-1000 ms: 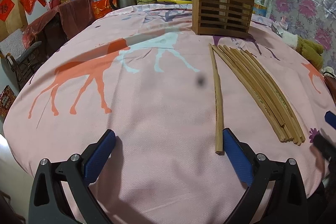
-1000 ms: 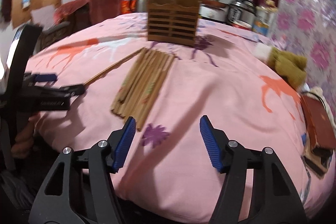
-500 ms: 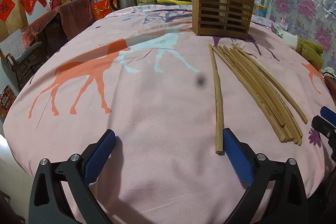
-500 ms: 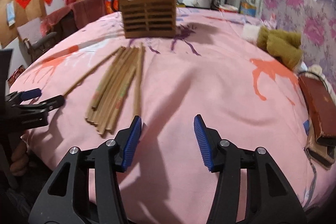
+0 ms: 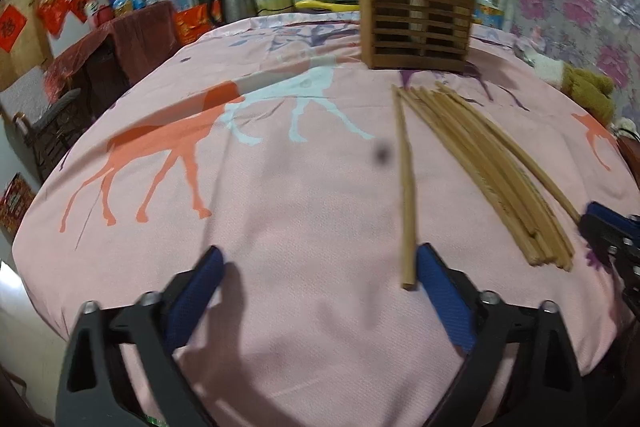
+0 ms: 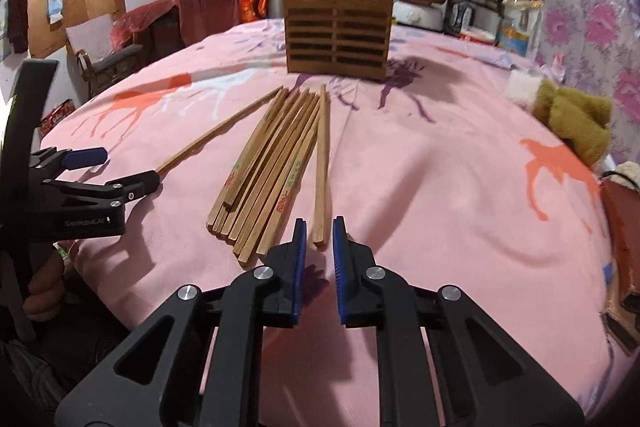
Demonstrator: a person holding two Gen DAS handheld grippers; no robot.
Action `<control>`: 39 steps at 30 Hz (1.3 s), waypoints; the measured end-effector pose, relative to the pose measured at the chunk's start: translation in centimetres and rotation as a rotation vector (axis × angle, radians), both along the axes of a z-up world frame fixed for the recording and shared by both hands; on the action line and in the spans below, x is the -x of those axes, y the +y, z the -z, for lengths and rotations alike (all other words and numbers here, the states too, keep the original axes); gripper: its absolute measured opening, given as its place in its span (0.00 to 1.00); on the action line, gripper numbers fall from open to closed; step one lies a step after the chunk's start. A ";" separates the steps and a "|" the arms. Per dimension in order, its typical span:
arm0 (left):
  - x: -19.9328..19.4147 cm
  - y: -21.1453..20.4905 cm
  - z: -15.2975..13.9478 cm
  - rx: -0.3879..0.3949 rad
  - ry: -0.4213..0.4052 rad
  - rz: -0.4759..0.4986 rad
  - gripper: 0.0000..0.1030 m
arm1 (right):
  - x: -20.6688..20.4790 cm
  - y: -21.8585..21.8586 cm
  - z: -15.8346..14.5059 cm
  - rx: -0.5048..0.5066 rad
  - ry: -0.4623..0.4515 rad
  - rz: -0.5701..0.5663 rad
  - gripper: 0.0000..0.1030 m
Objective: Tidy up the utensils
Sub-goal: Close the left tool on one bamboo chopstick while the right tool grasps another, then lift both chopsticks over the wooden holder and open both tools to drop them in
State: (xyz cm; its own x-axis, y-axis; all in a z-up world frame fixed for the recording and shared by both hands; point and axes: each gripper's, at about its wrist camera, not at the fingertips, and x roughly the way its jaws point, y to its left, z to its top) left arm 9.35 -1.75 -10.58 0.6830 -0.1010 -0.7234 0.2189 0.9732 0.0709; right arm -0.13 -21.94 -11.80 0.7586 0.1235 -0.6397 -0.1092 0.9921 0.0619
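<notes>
Now your right claw (image 6: 320,239) has just been closing, its pads nearly together around the near end of one separated chopstick (image 6: 321,163), though you cannot tell they pinch it. Your left claw (image 5: 318,269) stands wide, narrowing slightly, a lone chopstick (image 5: 407,187) just inside its right pad. Bundled chopsticks (image 6: 268,171) lie between on the pink desk (image 6: 440,167), before the wooden holder (image 6: 338,35), with open cloth either side.

Each camera sits just behind its own fingers, close above the near edge of the surface (image 5: 280,227), and faces down and toward the far side. The left view looks from the near left, the right view from the near right. Both share the wooden holder (image 5: 416,15) (image 6: 338,27), the chopsticks (image 5: 492,163) (image 6: 272,163) and the far kitchen clutter.
</notes>
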 end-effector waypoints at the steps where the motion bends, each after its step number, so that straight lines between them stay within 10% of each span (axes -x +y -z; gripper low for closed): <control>1: 0.2 -0.2 -0.1 0.001 -0.003 0.020 0.75 | -0.1 0.0 0.2 0.000 0.010 0.000 0.14; 12: 1.5 -1.6 -0.5 0.074 0.035 0.193 0.06 | 0.3 -0.1 0.4 -0.008 -0.002 0.023 0.07; 22: 2.4 -1.6 -3.4 0.116 -0.018 0.200 0.06 | 0.9 -1.2 -1.1 -0.036 -0.063 0.070 0.06; 39: -5.7 -5.3 -16.7 0.161 -0.153 0.235 0.05 | -3.8 -2.8 -14.1 -0.030 -0.298 0.111 0.06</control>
